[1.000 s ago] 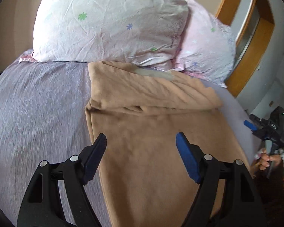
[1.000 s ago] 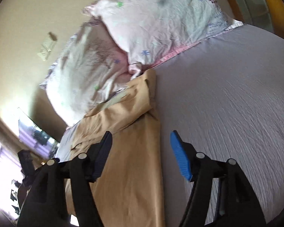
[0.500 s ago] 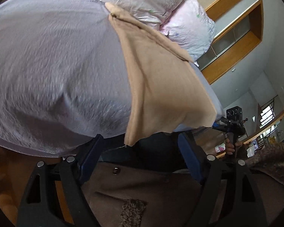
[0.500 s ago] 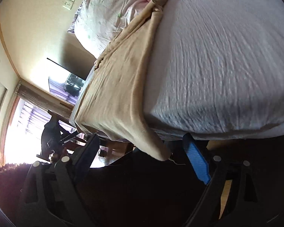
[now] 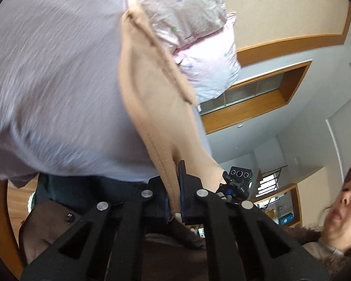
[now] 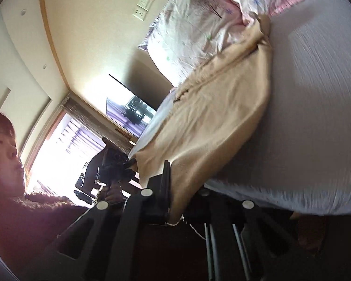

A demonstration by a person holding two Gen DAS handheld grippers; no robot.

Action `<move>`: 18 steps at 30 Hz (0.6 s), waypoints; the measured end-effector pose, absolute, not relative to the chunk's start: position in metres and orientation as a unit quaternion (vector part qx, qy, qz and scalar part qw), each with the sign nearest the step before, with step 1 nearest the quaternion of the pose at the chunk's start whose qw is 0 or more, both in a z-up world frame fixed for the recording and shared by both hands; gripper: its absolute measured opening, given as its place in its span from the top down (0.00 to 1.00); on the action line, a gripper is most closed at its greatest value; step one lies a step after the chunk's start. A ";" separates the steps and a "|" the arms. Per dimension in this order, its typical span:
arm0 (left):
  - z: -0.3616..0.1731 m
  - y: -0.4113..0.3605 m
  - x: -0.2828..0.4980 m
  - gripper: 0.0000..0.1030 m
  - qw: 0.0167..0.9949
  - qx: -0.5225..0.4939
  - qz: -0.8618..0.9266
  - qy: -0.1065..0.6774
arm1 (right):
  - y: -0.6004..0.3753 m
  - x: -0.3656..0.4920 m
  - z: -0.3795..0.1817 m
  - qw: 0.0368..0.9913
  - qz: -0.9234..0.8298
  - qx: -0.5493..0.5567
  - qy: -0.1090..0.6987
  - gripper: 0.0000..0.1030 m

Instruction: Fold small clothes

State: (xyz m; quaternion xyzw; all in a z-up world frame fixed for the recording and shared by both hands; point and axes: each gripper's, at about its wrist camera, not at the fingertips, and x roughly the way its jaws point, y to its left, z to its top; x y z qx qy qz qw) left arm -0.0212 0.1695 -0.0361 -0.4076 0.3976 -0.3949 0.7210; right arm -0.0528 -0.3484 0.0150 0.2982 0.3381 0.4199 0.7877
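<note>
A tan garment (image 5: 152, 98) lies lengthwise on the lilac bed sheet (image 5: 53, 89), its near hem hanging over the bed's front edge. My left gripper (image 5: 174, 187) is shut on the hem's left corner, the cloth pinched between its blue pads. The right wrist view shows the same garment (image 6: 213, 126) running toward the pillows. My right gripper (image 6: 175, 192) is shut on the hem's right corner; a loose white thread hangs below it. Each gripper shows small in the other's view, the right one (image 5: 234, 185) and the left one (image 6: 114, 166).
Two flowered pillows (image 5: 194, 23) lie at the head of the bed, touching the garment's far end. The sheet (image 6: 316, 117) spreads wide beside the garment. The person's brown coat (image 5: 166, 253) is close under the grippers. A wall and window (image 6: 65, 145) stand at the left.
Both grippers dropped from above the garment to the bed's front edge, then closed on the hanging hem corners. Half a second ago both were open just short of the hem.
</note>
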 end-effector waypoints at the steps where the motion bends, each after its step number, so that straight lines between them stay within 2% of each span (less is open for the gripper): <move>1: -0.025 0.168 -0.015 0.94 0.726 -0.405 -0.397 0.390 | -0.347 -0.047 0.026 0.794 0.422 0.292 0.326 0.92; 5: 0.019 0.165 0.029 0.94 0.760 -0.381 -0.383 0.361 | -0.339 -0.001 0.070 0.823 0.412 0.272 0.282 0.92; 9: 0.048 0.163 0.112 0.95 0.789 -0.382 -0.341 0.340 | -0.338 0.078 0.095 0.851 0.354 0.289 0.258 0.92; 14: 0.044 0.155 0.220 0.96 0.794 -0.395 -0.290 0.361 | -0.347 0.189 0.076 0.850 0.271 0.347 0.288 0.92; 18: 0.032 0.146 0.271 0.96 0.797 -0.393 -0.266 0.374 | -0.342 0.254 0.057 0.850 0.237 0.350 0.315 0.92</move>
